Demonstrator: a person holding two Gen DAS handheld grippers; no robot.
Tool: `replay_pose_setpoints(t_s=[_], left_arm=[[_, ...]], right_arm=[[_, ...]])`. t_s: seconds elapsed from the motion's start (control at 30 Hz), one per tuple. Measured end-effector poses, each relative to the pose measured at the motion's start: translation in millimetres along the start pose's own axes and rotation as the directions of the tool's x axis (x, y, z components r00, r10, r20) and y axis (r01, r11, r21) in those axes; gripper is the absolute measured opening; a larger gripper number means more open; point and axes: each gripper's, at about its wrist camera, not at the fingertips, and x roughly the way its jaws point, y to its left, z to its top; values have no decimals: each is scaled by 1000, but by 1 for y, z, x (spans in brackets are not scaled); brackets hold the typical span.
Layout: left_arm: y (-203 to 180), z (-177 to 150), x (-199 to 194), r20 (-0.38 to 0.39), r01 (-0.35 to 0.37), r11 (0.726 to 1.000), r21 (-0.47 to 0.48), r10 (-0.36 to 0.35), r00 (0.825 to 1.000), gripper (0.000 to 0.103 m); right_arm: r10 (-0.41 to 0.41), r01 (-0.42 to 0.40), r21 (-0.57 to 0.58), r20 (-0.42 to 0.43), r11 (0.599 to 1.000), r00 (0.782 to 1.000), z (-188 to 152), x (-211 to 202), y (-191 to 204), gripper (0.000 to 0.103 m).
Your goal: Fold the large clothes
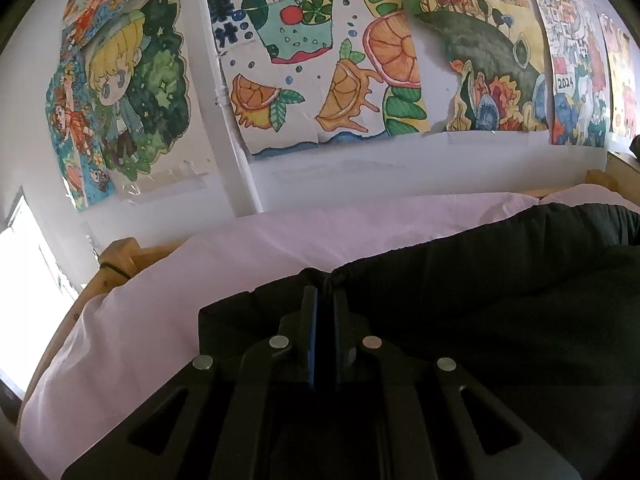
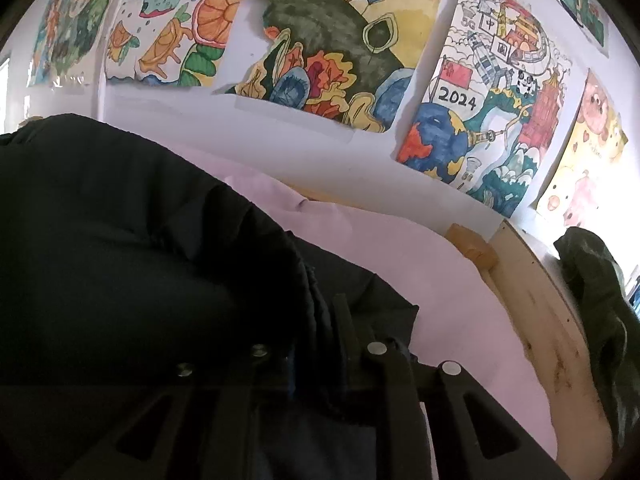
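We are working over a bed whose wooden frame point(image 2: 552, 320) is holding a pink sheet point(image 1: 280, 240), and on that sheet the black garment point(image 1: 500, 300) is lying. No other container is showing.

Our left gripper point(image 1: 325, 300) is keeping its jaws nearly together, and a pinched fold of the black garment is sitting between them at the tips; the cloth is spreading away to the right of the fingers and stopping just to their left, where bare sheet is opening out toward the frame's corner post point(image 1: 120, 256).

Our right gripper point(image 2: 320, 312) is showing only its right finger clearly; the left one is buried under a bulging fold of the garment point(image 2: 140, 260), so we cannot tell whether the pads are pressing on cloth. The garment's edge is ending just right of the fingers, and beyond it free sheet is running to the wooden side rail.

Ahead of both pairs of fingers, past the sheet, the wall is carrying drawings point(image 1: 320, 60). A dark green cloth point(image 2: 600, 300) is hanging beyond the rail, far right.
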Motion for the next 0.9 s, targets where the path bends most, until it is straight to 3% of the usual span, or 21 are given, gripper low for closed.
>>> replay_pose_setpoints(t_s=[0.2, 0.27, 0.33, 0.37, 0.4, 0.47, 0.57, 0.77, 0.83, 0.9], left_arm=[[1, -1, -3, -17, 10, 1000, 4, -10, 1000, 10], [3, -1, -7, -15, 16, 1000, -2, -16, 1000, 23], [6, -1, -12, -6, 13, 1000, -12, -14, 1000, 37], [8, 0, -15, 0, 8, 1000, -21, -8, 1000, 46], [8, 0, -17, 4, 7, 1000, -27, -6, 1000, 50], [12, 2, -24, 19, 17, 998, -57, -16, 1000, 70], [16, 5, -35, 42, 26, 994, -106, -22, 999, 82], [31, 8, -62, 92, -31, 980, -197, 50, 994, 88], [31, 3, -79, 128, 21, 978, -206, 6, 992, 88], [24, -7, -95, 173, 139, 974, -178, -109, 979, 90]], right_arm=[[18, -18, 8, 8, 1000, 1000, -2, -2, -3, 19], [17, -17, 23, 19, 1000, 1000, -1, -6, -7, 28], [12, -13, 46, 31, 999, 999, 0, -11, -12, 54], [-2, -1, 70, 37, 998, 999, 0, -13, -18, 84], [-6, 2, 96, 40, 995, 999, 0, -15, -24, 99], [28, -35, 162, 45, 986, 999, -1, -20, -40, 100], [37, -47, 213, 51, 976, 998, -5, -25, -52, 103], [2, -42, 265, 152, 963, 988, -5, -59, -62, 103], [29, -78, 247, 199, 966, 980, -3, -74, -57, 103], [111, -165, 214, 244, 963, 963, -3, -88, -47, 103]])
